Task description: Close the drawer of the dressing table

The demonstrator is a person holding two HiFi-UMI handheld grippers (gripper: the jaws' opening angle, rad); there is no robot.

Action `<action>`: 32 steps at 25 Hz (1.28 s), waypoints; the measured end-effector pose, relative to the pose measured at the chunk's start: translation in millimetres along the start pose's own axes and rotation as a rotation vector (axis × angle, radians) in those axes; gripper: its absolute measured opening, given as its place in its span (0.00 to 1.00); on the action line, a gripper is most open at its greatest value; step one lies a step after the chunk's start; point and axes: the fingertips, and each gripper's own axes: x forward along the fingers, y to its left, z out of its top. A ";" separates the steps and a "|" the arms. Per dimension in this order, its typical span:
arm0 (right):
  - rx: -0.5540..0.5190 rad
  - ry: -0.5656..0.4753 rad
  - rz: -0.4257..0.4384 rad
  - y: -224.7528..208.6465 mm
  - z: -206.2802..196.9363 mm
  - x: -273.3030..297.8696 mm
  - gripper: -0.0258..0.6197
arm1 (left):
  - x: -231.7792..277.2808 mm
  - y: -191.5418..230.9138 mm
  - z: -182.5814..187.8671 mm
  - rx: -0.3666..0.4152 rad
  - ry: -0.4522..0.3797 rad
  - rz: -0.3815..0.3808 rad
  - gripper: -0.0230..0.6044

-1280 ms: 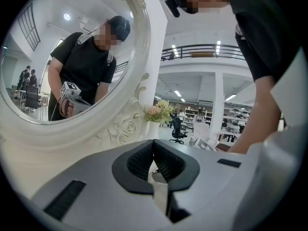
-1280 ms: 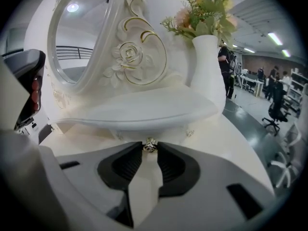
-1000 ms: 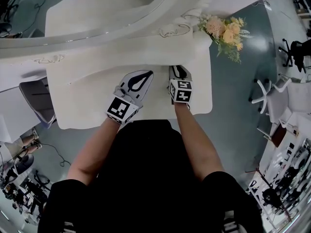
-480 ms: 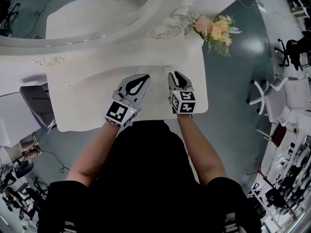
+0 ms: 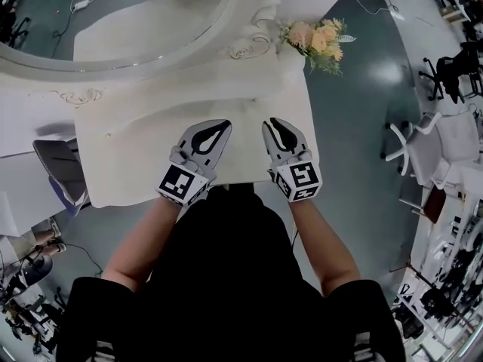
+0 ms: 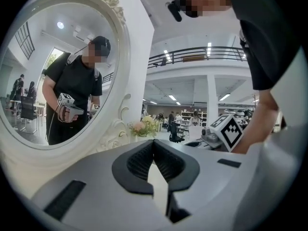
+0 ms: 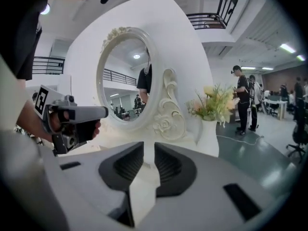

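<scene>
Since a second ago, both grippers have drawn back toward the person from the front edge. The white bench (image 5: 143, 157) fills the centre, and its drawer is hidden under the 6 o'clock edge. The mirror (image 5: 136, 21) is at 12 o'clock and the flowers (image 5: 313, 38) at 1 o'clock. The left gripper (image 5: 223, 126) has its jaws together and empty. The right gripper (image 5: 273, 124) has its jaws slightly apart and closing, with nothing between them.
</scene>
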 end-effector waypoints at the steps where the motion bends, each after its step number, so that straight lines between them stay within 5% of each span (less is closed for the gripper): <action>1: -0.005 -0.019 0.006 5.9 7.8 -7.2 0.15 | -2.8 -4.2 4.6 0.002 -0.006 -0.007 0.03; 19: -0.103 -0.173 0.094 78.0 98.4 -86.2 0.04 | -45.5 -58.5 70.6 0.051 -0.087 -0.091 0.03; 32: -0.143 -0.247 0.120 95.9 135.4 -91.3 0.04 | -51.9 -54.9 86.1 0.076 -0.100 -0.078 0.03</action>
